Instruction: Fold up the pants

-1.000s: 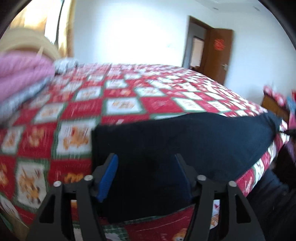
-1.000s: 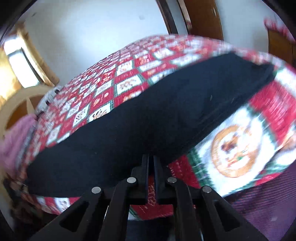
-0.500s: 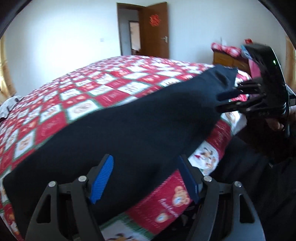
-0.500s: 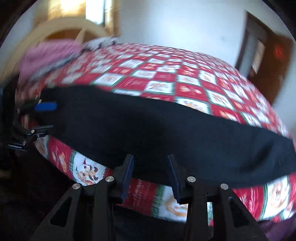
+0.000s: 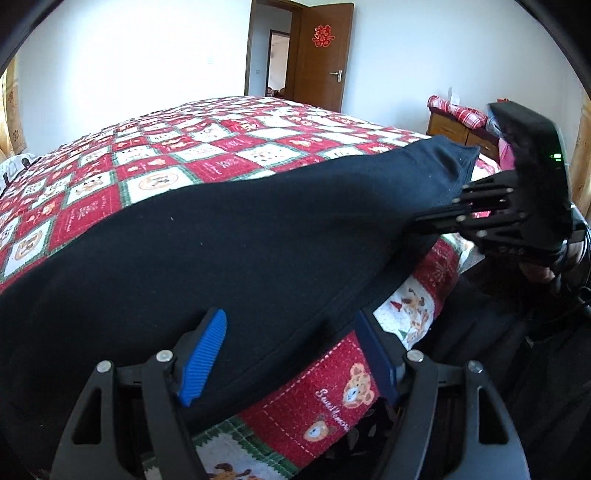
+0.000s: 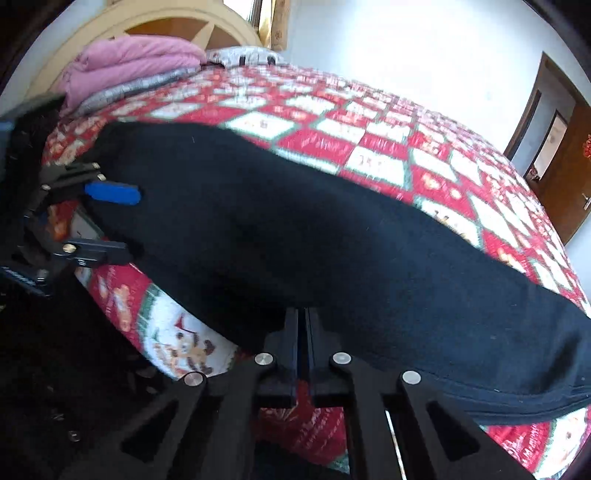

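Observation:
Black pants lie stretched along the near edge of a bed with a red Christmas quilt. My left gripper is open, and its blue pads straddle the pants' near hem without pressing on it. In the right wrist view the same left gripper stands at the left end of the pants. My right gripper is shut on the pants' near edge, its tips buried in the black cloth. The left wrist view shows the right gripper pinching the cloth near the right end.
Folded pink and grey blankets are stacked by the wooden headboard. A brown door stands open at the far wall. A wooden cabinet carries a red checked cloth. A person's dark clothing fills the space below the bed edge.
The right gripper went from shut to open, then shut again on the pants' edge. Both views swung round, and the left gripper slid along the near hem towards the left end.

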Demonstrator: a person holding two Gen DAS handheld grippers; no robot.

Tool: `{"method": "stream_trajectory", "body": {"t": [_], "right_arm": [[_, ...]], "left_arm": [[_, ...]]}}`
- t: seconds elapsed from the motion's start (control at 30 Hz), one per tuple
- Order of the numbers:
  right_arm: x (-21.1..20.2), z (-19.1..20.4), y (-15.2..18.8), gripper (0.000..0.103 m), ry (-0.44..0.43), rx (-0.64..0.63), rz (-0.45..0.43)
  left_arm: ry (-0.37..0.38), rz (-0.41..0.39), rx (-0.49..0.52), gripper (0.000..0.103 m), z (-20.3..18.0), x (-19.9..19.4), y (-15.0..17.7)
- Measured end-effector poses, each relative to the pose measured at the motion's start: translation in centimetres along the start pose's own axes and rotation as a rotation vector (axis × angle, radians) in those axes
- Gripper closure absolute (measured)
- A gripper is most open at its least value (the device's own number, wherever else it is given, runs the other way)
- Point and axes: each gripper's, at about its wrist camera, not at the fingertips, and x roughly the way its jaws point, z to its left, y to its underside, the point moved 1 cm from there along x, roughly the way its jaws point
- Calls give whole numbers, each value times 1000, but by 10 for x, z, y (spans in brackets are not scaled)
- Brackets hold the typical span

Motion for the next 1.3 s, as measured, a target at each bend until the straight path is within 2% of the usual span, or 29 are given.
{"method": "stream_trajectory", "body": {"t": [0.13,0.27,0.4,0.53,0.6,0.7,0.8,0.87,0.93,1.03,1.1,1.2,1.23,1.27,1.3], "right_arm": [[-17,5,4,100,2,-20,-20],[-2,9,14,101,11,-30,26],[-9,6,12,101,29,-18,-8],[15,9,21,100,17,-30,79],[15,15,24,100,32,-57,80],[5,15,20,101,-54,-13,61],[14,16,25,101,-11,-35,94],[14,13,26,101,-30,-16,97],[0,0,21,101,-58,39,63],[-22,-34,17,100,-50,146,8],[-33,-59,18,100,-23,212,-17],[-57,-119,29,99,71,367,-60],[-68,-145,38,88,106,439,-78],[-76,-167,44,55,141,500,-92],[-86,-195,52,44,190,578,-109]], "left_arm": [[21,-4,-13,28,3,-1,0],[28,-3,-21,28,4,-1,-1],[40,-3,7,28,-2,1,-2],[41,9,4,28,-5,7,-2],[43,-8,12,28,-7,3,-6],[61,-23,11,28,-9,2,-11],[64,-11,14,26,-13,8,-11],[73,-12,17,26,-17,13,-13],[84,-17,22,26,-21,16,-17],[93,-19,16,26,-22,24,-22],[96,-9,1,26,-20,28,-20],[103,-10,-3,25,-18,30,-16],[103,-12,-2,26,-18,29,-16],[105,-14,-3,26,-18,28,-16],[106,-18,-10,25,-18,27,-16]]}}
